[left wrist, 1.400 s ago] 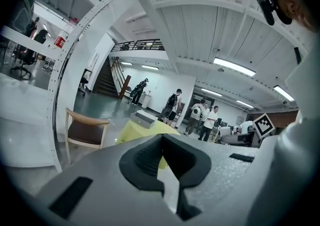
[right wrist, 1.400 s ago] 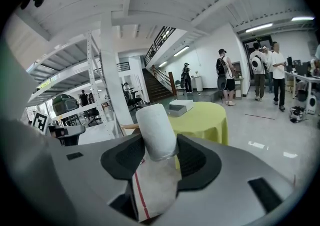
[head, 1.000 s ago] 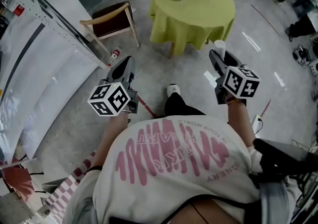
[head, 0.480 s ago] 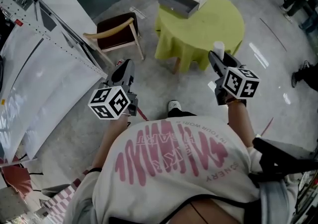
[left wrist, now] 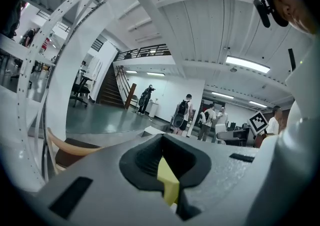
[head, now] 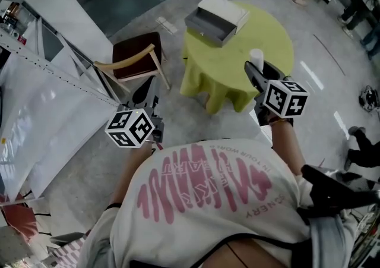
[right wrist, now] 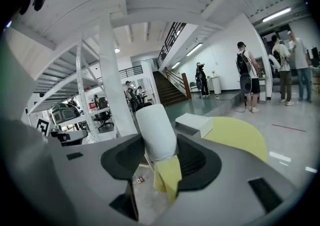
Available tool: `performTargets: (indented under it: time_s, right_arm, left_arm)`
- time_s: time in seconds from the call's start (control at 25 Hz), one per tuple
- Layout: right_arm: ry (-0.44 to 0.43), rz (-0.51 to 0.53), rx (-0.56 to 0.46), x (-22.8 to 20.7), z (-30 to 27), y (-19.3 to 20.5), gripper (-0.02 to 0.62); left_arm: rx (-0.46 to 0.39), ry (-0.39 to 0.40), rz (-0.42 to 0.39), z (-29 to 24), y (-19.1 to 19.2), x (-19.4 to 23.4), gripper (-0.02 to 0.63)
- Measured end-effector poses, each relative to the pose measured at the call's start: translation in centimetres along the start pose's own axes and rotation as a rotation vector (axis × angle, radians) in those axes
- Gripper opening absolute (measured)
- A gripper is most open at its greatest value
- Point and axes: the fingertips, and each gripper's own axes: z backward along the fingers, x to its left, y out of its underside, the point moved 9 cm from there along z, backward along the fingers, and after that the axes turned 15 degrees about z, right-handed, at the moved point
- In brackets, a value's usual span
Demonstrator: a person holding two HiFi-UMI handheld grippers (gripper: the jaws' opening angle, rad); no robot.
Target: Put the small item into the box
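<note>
A small white cylinder (head: 256,56) stands up between the jaws of my right gripper (head: 254,66), which is shut on it. In the right gripper view the cylinder (right wrist: 157,131) rises from the dark pads of the right gripper (right wrist: 160,156). The box (head: 215,18), a grey tray in a white sleeve, lies on the far left part of a round table with a yellow-green cloth (head: 270,32); it is ahead of both grippers, also seen as the box (right wrist: 192,122). My left gripper (head: 151,87) is shut with nothing in it, left of the table.
A wooden chair with a dark seat (head: 135,57) stands left of the table, close ahead of the left gripper. White sheeting and a metal rack (head: 41,82) run along the left. People (right wrist: 246,77) stand in the background. The person's shirt fills the lower head view.
The table and box have come closer as the person walks toward them. Both grippers travel forward with the body, and the right one keeps its hold on the white cylinder.
</note>
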Motion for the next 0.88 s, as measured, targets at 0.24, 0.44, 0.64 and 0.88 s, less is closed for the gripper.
performTargets:
  time_s: [0.24,0.44,0.64,0.88]
  right_arm:
    - [0.011,-0.011,0.006,-3.2,-2.5,0.1,0.201]
    - [0.000,-0.041,0.042,-4.4,-4.5,0.9,0.201]
    - [-0.028,-0.038,0.095,-4.1,-6.7,1.7,0.201]
    - [-0.020,-0.052,0.142,-4.4,-9.3,2.8,0.201]
  left_arm:
    - [0.013,0.016,0.006,-4.2,-0.1,0.5,0.008]
    - [0.042,-0.016,0.030,-5.5,0.3,1.7,0.008]
    - [0.065,-0.066,0.056,-5.6,0.4,3.6,0.008]
    - [0.093,-0.056,0.080,-7.5,0.5,5.7,0.008]
